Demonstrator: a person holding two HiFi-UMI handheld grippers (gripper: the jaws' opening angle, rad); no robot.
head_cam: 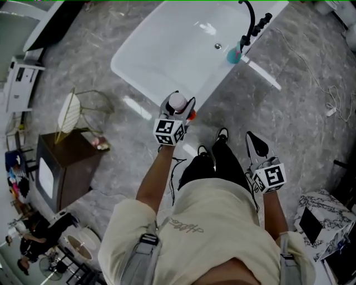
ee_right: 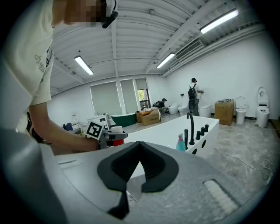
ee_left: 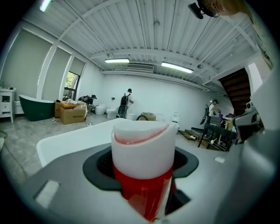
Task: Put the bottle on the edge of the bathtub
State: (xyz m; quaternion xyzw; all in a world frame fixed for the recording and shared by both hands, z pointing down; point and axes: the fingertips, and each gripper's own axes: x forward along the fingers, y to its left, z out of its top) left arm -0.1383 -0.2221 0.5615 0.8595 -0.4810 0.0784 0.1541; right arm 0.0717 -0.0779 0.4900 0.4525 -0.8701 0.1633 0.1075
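The bottle [head_cam: 177,102] has a red body and a white cap. It stands upright between the jaws of my left gripper [head_cam: 179,111], which is shut on it, just in front of the near rim of the white bathtub [head_cam: 161,50]. In the left gripper view the bottle [ee_left: 142,153] fills the gap between the black pads [ee_left: 98,164], with the bathtub's rim [ee_left: 74,140] behind it. My right gripper [head_cam: 255,143] hangs lower right by the person's leg, shut and empty. In its own view the right gripper's [ee_right: 139,146] pads meet at the tips, and the bottle [ee_right: 114,136] shows to the left.
A teal soap bottle [head_cam: 233,54] and a black faucet [head_cam: 250,16] stand on the bathtub's far right rim. On the marble floor are a wooden cabinet [head_cam: 67,167] and a wire chair [head_cam: 72,111] at left and a marble-patterned box [head_cam: 325,217] at right.
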